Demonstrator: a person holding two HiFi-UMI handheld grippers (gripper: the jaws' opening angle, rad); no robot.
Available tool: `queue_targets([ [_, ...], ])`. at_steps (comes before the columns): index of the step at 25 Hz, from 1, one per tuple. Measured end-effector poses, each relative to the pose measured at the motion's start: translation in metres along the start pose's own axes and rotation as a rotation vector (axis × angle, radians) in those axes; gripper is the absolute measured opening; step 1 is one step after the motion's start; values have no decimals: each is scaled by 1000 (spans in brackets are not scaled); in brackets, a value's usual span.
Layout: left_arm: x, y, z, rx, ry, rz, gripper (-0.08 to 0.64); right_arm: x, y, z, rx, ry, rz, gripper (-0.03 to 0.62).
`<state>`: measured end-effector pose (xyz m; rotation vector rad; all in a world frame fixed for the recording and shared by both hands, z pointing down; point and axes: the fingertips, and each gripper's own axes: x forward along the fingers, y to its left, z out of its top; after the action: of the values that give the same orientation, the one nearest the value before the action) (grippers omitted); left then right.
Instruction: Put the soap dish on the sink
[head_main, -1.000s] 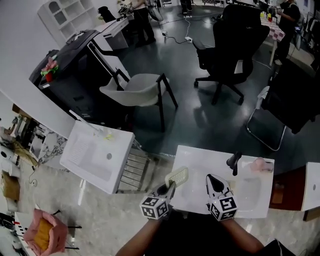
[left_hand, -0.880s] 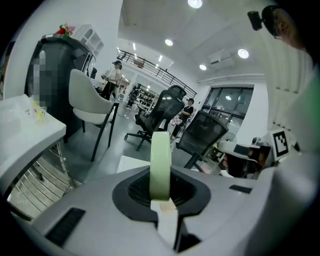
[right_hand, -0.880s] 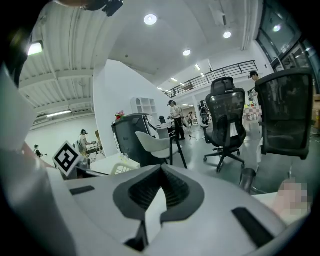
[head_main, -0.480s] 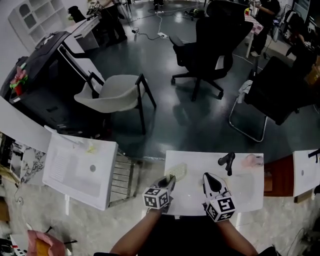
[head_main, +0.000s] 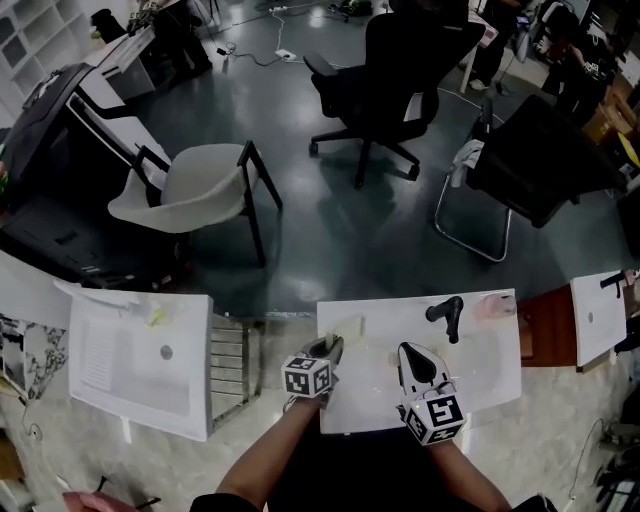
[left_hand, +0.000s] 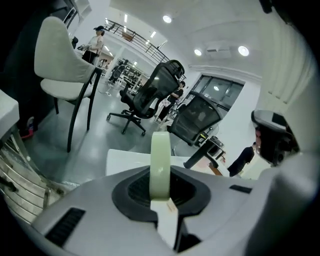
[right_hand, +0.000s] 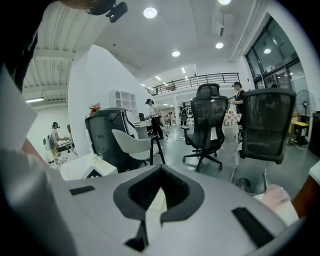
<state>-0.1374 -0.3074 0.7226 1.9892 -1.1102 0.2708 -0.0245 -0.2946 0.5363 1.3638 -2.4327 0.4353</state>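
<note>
- Pale green soap dish (left_hand: 160, 162): pinched edge-on between the fingers of the left gripper (head_main: 331, 347); it is seen over the ten o'clock corner of the white sink (head_main: 485, 388), and contact with the rim cannot be told.
- Right gripper (head_main: 413, 355): its fingers are pressed together with nothing held; it is shown over the middle of the basin.
- Black tap (head_main: 446, 317): mounted at the sink's one o'clock edge, with a pink object (head_main: 493, 307) just beside it.
- Second white sink (head_main: 140, 365): set at nine o'clock, well apart.
</note>
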Motion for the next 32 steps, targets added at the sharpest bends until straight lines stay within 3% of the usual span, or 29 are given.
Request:
queue_targets([
  [7, 33, 21, -7, -121, 93, -34, 48, -9, -12, -7, 13, 25, -96, -2],
  [14, 46, 41, -15, -93, 120, 39, 84, -18, -20, -15, 32, 50, -167, -2],
  [21, 48, 67, -20, -67, 117, 197, 239, -19, -18, -19, 33, 71, -172, -2],
  [32, 54, 76, -24, 0, 125, 191, 296, -28, -23, -32, 36, 100, -169, -2],
])
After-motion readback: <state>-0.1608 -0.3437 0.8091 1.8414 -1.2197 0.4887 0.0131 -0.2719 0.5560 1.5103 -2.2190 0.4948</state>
